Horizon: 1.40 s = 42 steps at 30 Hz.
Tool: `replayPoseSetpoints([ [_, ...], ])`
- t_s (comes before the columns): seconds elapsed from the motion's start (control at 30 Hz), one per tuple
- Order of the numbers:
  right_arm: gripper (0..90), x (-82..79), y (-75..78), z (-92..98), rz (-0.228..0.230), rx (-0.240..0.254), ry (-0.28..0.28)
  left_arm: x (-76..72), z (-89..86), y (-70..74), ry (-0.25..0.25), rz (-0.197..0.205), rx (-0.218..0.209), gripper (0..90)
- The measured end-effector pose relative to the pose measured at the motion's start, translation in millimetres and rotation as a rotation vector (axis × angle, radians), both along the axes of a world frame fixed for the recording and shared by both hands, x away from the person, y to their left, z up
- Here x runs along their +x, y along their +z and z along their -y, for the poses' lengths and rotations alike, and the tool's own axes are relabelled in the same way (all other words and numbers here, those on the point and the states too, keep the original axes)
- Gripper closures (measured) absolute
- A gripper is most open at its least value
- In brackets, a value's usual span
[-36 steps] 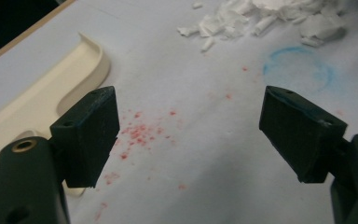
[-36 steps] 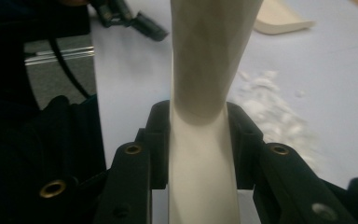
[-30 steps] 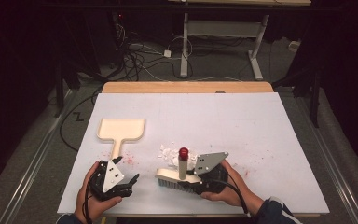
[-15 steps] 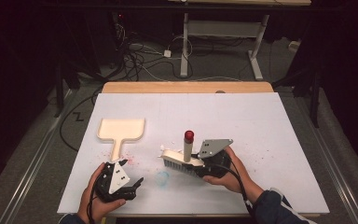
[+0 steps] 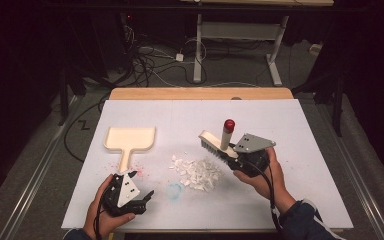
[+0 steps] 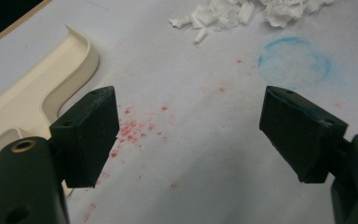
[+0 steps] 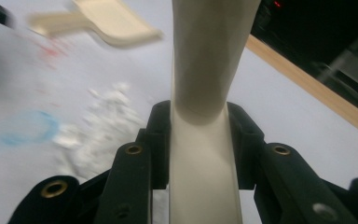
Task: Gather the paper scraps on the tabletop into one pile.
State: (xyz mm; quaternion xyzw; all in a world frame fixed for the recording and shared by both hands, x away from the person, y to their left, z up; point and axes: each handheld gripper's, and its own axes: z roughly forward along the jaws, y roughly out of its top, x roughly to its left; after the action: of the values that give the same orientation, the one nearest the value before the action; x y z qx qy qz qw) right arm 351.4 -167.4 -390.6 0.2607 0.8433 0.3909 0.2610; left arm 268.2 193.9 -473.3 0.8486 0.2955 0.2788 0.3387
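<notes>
My right gripper is shut on the cream handle of a brush with a red-tipped end. It holds the brush just right of a pile of white paper scraps. In the right gripper view the jaws clamp the handle, and the scraps lie blurred to the left. A cream dustpan lies flat at the left. My left gripper rests near the front edge, below the dustpan's handle. Its jaws stand wide open over bare board, with the dustpan to their left.
A white board covers the table, with a wooden strip along the back. A faint blue ring and red specks mark the board near the left gripper. Cables and desk legs lie on the floor beyond.
The right gripper has carried the brush from near the front edge away and to the right, a little higher. The scrap pile now lies uncovered to its left. The left gripper stayed put.
</notes>
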Motion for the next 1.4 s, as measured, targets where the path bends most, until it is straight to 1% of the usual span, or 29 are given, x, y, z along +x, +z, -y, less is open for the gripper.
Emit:
replayPoseSetpoints([
  [0.07,67.5,7.1,-11.5,1.4,-0.015,-0.026,-0.065,0.1,0.1,-0.2,-0.002,-0.002,0.0,18.8],
  [0.1,67.5,7.1,-11.5,1.4,-0.015,-0.026,-0.065,0.1,0.1,-0.2,-0.002,-0.002,0.0,18.8],
  [0.13,67.6,12.5,-23.5,-0.6,-0.009,-0.065,-0.115,0.3,0.5,-0.4,-0.004,-0.004,0.004,18.8],
  [0.17,67.6,14.4,-29.1,-2.6,-0.018,-0.075,-0.126,0.3,0.5,-0.4,-0.004,-0.004,0.004,18.8],
  [0.2,67.5,15.8,-34.1,-4.9,-0.026,-0.077,-0.117,0.4,0.7,-0.5,-0.006,-0.005,0.005,18.9],
  [0.23,67.5,15.1,-36.4,-7.7,-0.019,-0.062,-0.109,0.5,0.9,-0.7,-0.009,-0.006,0.007,18.8],
  [0.27,67.5,13.1,-37.3,-13.0,-0.012,-0.075,-0.105,0.5,0.9,-0.7,-0.009,-0.006,0.007,18.8],
  [0.3,67.4,10.7,-38.2,-18.8,-0.013,-0.091,-0.086,0.8,0.9,-1.0,-0.011,-0.009,0.005,18.8],
  [0.37,67.2,5.1,-42.3,-30.2,-0.006,-0.1,-0.057,1.0,1.1,-1.4,-0.011,-0.011,0.006,18.8],
  [0.43,65.8,-0.8,-45.3,-41.8,-0.012,-0.119,-0.023,1.1,1.6,-1.8,-0.014,-0.013,0.007,18.8],
  [0.53,66.0,-7.3,-44.2,-53.6,-0.005,-0.113,0.015,0.7,1.4,-1.2,-0.014,-0.01,0.006,18.8],
  [0.63,66.8,-8.3,-38.4,-57.2,0.012,-0.113,0.029,0.7,0.6,-1.2,-0.012,-0.01,0.002,18.8],
  [0.7,67.3,-4.1,-32.0,-54.2,0.024,-0.105,0.036,0.7,0.4,-1.3,-0.012,-0.011,0.002,18.9],
  [0.77,67.5,3.3,-25.0,-48.5,0.036,-0.086,0.045,0.8,0.3,-1.1,-0.011,-0.009,0.003,18.8],
  [0.8,67.5,3.3,-25.0,-48.5,0.036,-0.086,0.045,0.8,0.3,-1.1,-0.011,-0.009,0.003,18.8],
  [0.83,67.5,13.5,-19.2,-43.7,0.062,-0.079,0.072,0.9,0.3,-1.1,-0.011,-0.009,0.003,18.8],
  [0.87,67.5,19.8,-17.1,-41.3,0.082,-0.078,0.093,1.6,0.2,-1.3,-0.012,-0.012,0.005,18.8],
  [0.9,67.5,27.8,-15.9,-39.2,0.095,-0.073,0.115,1.9,0.2,-1.5,-0.013,-0.013,0.006,18.8],
  [0.93,67.5,36.9,-15.6,-37.9,0.097,-0.071,0.135,1.9,0.2,-1.5,-0.013,-0.013,0.006,18.8],
  [1.0,67.5,57.4,-18.5,-37.9,0.082,-0.065,0.176,2.4,0.2,-1.5,-0.017,-0.012,0.006,18.8],
  [1.03,67.6,67.6,-21.2,-39.5,0.072,-0.057,0.185,3.3,0.5,-1.7,-0.018,-0.013,0.003,18.8],
  [1.1,67.6,84.4,-27.2,-47.3,0.041,-0.07,0.21,3.6,0.4,-1.9,-0.019,-0.015,0.002,18.8],
  [1.13,67.6,84.4,-27.2,-47.3,0.041,-0.07,0.21,3.6,0.4,-1.9,-0.019,-0.015,0.002,18.8],
  [1.17,67.6,90.7,-29.8,-53.0,0.04,-0.088,0.225,3.7,0.1,-2.0,-0.019,-0.017,0.002,18.8],
  [1.2,67.6,97.4,-34.0,-66.4,0.036,-0.082,0.258,3.7,-0.4,-2.5,-0.016,-0.018,-0.002,18.8],
  [1.27,67.6,98.2,-36.8,-80.4,0.045,-0.075,0.293,3.7,-1.4,-2.8,-0.016,-0.02,-0.001,18.8],
  [1.33,67.6,96.3,-39.4,-92.9,0.031,-0.05,0.361,3.5,-1.9,-2.9,-0.015,-0.02,-0.002,18.8],
  [1.37,67.6,93.8,-40.5,-98.7,0.032,-0.05,0.393,3.0,-3.5,-3.0,-0.014,-0.021,-0.005,18.8],
  [1.4,67.6,90.6,-41.3,-103.1,0.021,-0.048,0.428,2.5,-4.2,-3.0,-0.013,-0.022,-0.008,18.8],
])
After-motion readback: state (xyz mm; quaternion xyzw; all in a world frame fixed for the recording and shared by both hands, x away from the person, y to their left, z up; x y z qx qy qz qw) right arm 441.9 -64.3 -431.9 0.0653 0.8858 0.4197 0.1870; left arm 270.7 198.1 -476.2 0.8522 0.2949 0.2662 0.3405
